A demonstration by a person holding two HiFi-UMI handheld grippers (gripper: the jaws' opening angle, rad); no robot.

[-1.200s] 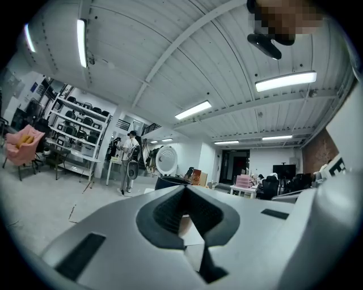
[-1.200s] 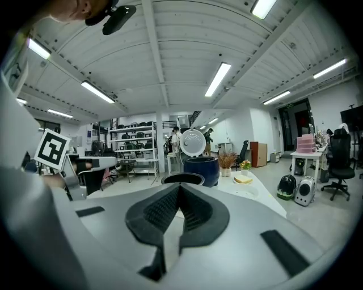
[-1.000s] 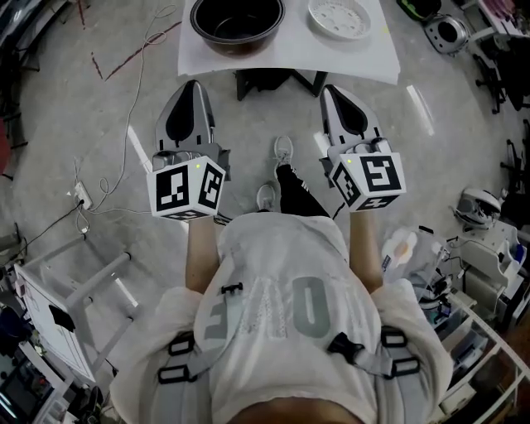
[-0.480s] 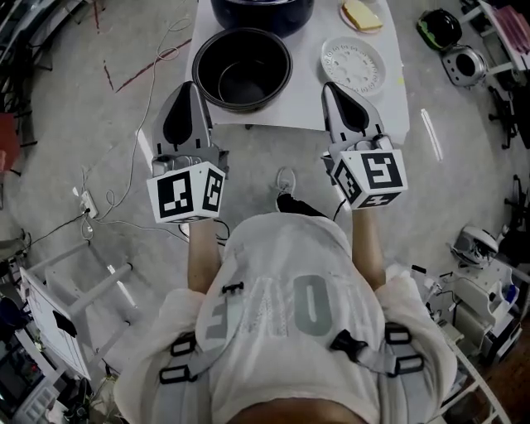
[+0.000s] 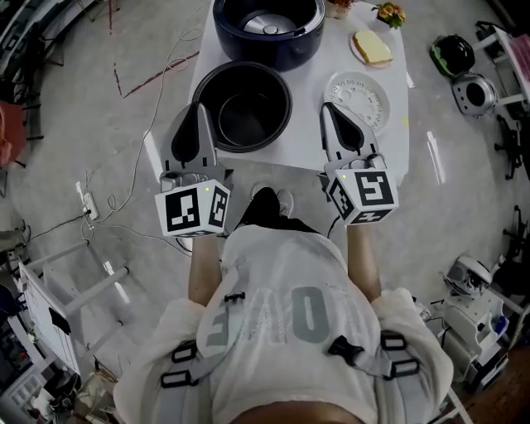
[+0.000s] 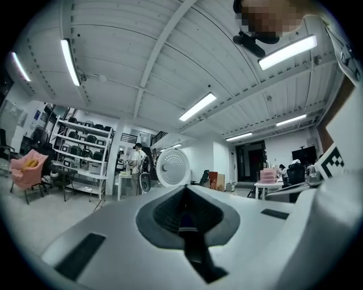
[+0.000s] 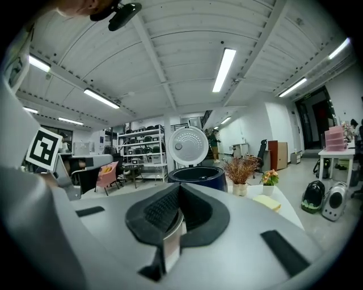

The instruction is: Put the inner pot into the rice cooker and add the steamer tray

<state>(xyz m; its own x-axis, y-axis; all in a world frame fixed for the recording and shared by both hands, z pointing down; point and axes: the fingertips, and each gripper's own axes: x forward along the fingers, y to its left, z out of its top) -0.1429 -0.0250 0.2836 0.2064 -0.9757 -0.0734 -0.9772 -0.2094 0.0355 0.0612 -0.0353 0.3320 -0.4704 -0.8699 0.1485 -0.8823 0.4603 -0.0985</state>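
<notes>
The person has stepped up to the white desk [image 5: 394,139], so the left claw [image 5: 199,116] and right claw [image 5: 331,116], both clenched and empty, now reach its near edge and grasping can begin. One inner pot [image 5: 243,106] sits near-left on the desk, with one open rice cooker [image 5: 269,25] behind it and one steamer tray [image 5: 357,101] to the right.

Inner pot [image 5: 242,106] black; rice cooker [image 5: 269,29] dark navy; steamer tray [image 5: 360,95] white, dotted with holes; table [image 5: 302,142] white.
</notes>
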